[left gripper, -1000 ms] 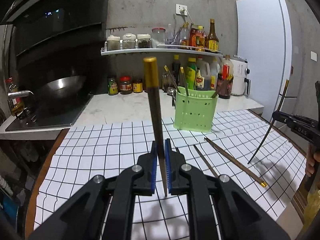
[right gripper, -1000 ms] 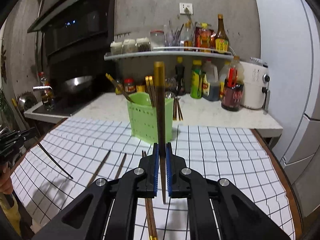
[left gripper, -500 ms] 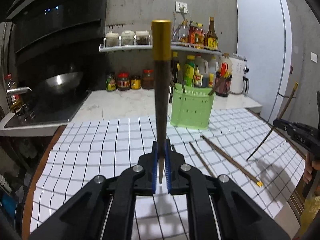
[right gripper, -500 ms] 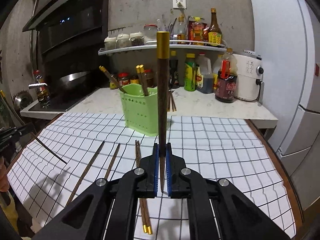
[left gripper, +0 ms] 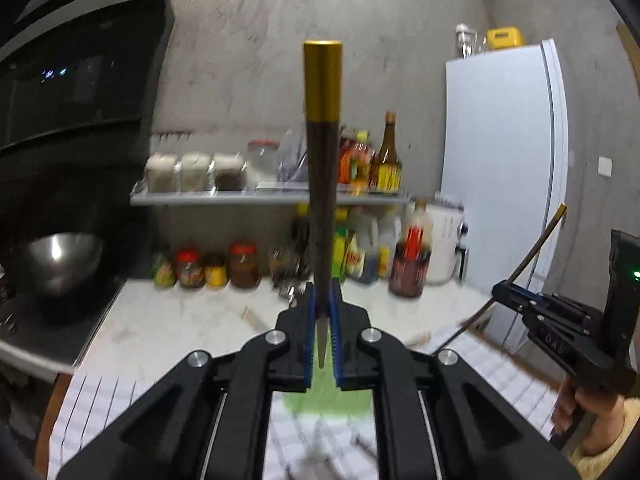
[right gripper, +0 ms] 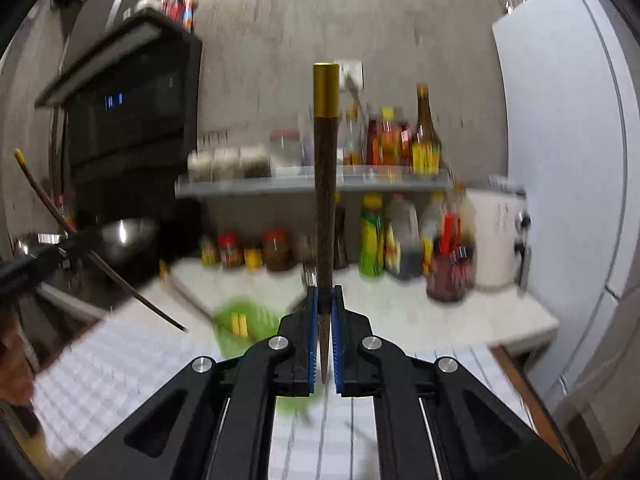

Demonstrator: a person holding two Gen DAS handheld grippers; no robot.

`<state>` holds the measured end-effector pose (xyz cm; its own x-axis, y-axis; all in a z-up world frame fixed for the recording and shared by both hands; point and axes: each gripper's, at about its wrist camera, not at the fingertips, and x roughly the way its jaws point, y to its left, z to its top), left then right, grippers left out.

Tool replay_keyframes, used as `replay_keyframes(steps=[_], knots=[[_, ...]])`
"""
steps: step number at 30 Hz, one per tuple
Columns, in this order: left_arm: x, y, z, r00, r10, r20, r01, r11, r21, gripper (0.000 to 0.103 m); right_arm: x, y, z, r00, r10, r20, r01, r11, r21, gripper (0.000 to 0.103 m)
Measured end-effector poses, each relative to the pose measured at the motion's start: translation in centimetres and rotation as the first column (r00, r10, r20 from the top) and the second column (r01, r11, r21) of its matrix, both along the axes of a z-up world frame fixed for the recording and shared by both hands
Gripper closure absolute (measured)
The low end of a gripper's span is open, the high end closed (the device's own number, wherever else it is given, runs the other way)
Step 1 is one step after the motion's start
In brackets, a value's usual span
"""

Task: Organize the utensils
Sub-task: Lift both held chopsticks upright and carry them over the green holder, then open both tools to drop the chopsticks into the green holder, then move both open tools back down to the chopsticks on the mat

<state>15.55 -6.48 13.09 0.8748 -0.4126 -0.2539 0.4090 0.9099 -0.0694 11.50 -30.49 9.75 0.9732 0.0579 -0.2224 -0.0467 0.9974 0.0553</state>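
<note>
My left gripper (left gripper: 322, 312) is shut on a dark chopstick with a gold cap (left gripper: 322, 168), held upright. My right gripper (right gripper: 325, 312) is shut on a like chopstick (right gripper: 326, 184), also upright. The green utensil holder (right gripper: 244, 326) sits low, just left of my right gripper, with chopsticks in it; in the left wrist view it (left gripper: 320, 392) shows as a green blur under the fingers. The right gripper (left gripper: 560, 320) with its chopstick shows at the right of the left wrist view. The left gripper (right gripper: 48, 250) shows at the left of the right wrist view.
A checked cloth (right gripper: 120, 376) covers the table. A white counter (left gripper: 192, 320) behind carries jars and bottles, with a shelf (left gripper: 260, 198) above. A wok (left gripper: 60, 256) sits on the stove at left. A white fridge (left gripper: 508, 184) stands at right.
Both grippers have risen and moved forward over the green holder, which now lies low under the fingers. Both views are blurred from motion. Both chopsticks stay gripped.
</note>
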Motion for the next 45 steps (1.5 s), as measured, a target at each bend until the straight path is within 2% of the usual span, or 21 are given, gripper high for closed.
replay_keyframes(steps=[4, 10, 13, 14, 15, 17, 18, 19, 24, 28, 32, 35, 40, 45], knots=[[4.3, -2.7, -0.5, 0.999, 0.009, -0.040, -0.008, 1.000, 0.026, 0.097, 3.4, 0.8, 0.6, 0.999, 0.038, 0.004, -0.038, 0.999, 0.015, 0.096], [9.7, -5.0, -5.0, 0.985, 0.008, -0.173, 0.008, 0.996, 0.091, 0.097, 8.1, 1.8, -2.6, 0.992, 0.065, -0.111, -0.064, 0.998, 0.008, 0.096], [11.1, -5.3, -6.3, 0.978, 0.014, -0.207, 0.008, 0.994, 0.105, 0.096, 9.2, 1.9, -4.2, 0.986, 0.064, -0.156, -0.063, 0.998, 0.013, 0.094], [11.2, -5.2, -6.5, 0.977, 0.020, -0.212, 0.003, 0.994, 0.106, 0.092, 9.4, 1.8, -4.4, 0.984, 0.068, -0.167, -0.066, 0.998, 0.018, 0.094], [11.2, -5.0, -6.5, 0.977, 0.024, -0.213, -0.002, 0.995, 0.103, 0.081, 9.3, 1.7, -4.6, 0.983, 0.068, -0.171, -0.065, 0.998, 0.025, 0.090], [10.4, -4.5, -5.8, 0.982, 0.019, -0.189, -0.004, 0.997, 0.080, 0.067, 8.8, 1.4, -4.3, 0.985, 0.061, -0.163, -0.056, 0.998, 0.036, 0.080], [9.7, -4.1, -5.2, 0.986, 0.019, -0.163, -0.007, 0.997, 0.074, 0.067, 8.1, 1.2, -3.9, 0.986, 0.059, -0.153, -0.053, 0.998, 0.041, 0.072], [9.1, -3.8, -4.6, 0.989, 0.020, -0.149, -0.010, 0.997, 0.071, 0.067, 7.5, 1.0, -3.6, 0.988, 0.056, -0.144, -0.050, 0.998, 0.042, 0.070], [5.3, -1.8, -1.8, 0.996, 0.036, -0.085, -0.033, 0.999, 0.038, 0.063, 2.3, 0.2, -2.0, 0.994, 0.033, -0.106, -0.030, 0.999, 0.026, 0.069], [1.0, 0.1, -1.9, 0.992, 0.098, -0.076, -0.093, 0.993, 0.068, 0.060, -2.1, -0.1, -2.7, 0.992, 0.025, -0.123, -0.023, 1.000, 0.021, 0.069], [-2.8, 2.0, -5.0, 0.982, 0.137, -0.127, -0.121, 0.985, 0.122, 0.059, -6.3, 0.3, -6.2, 0.978, 0.047, -0.205, -0.045, 0.999, 0.015, 0.069], [-5.5, 3.4, -8.7, 0.966, 0.166, -0.198, -0.133, 0.976, 0.173, 0.059, -8.9, 0.8, -9.2, 0.964, 0.054, -0.260, -0.053, 0.999, 0.008, 0.069], [-9.0, 5.1, -15.0, 0.918, 0.197, -0.343, -0.121, 0.966, 0.230, 0.059, -11.9, 1.6, -13.1, 0.940, 0.052, -0.337, -0.052, 0.999, 0.010, 0.069], [-11.2, 6.2, -18.9, 0.872, 0.203, -0.446, -0.103, 0.966, 0.238, 0.059, -14.0, 1.9, -15.7, 0.921, 0.029, -0.389, -0.028, 1.000, 0.009, 0.069]])
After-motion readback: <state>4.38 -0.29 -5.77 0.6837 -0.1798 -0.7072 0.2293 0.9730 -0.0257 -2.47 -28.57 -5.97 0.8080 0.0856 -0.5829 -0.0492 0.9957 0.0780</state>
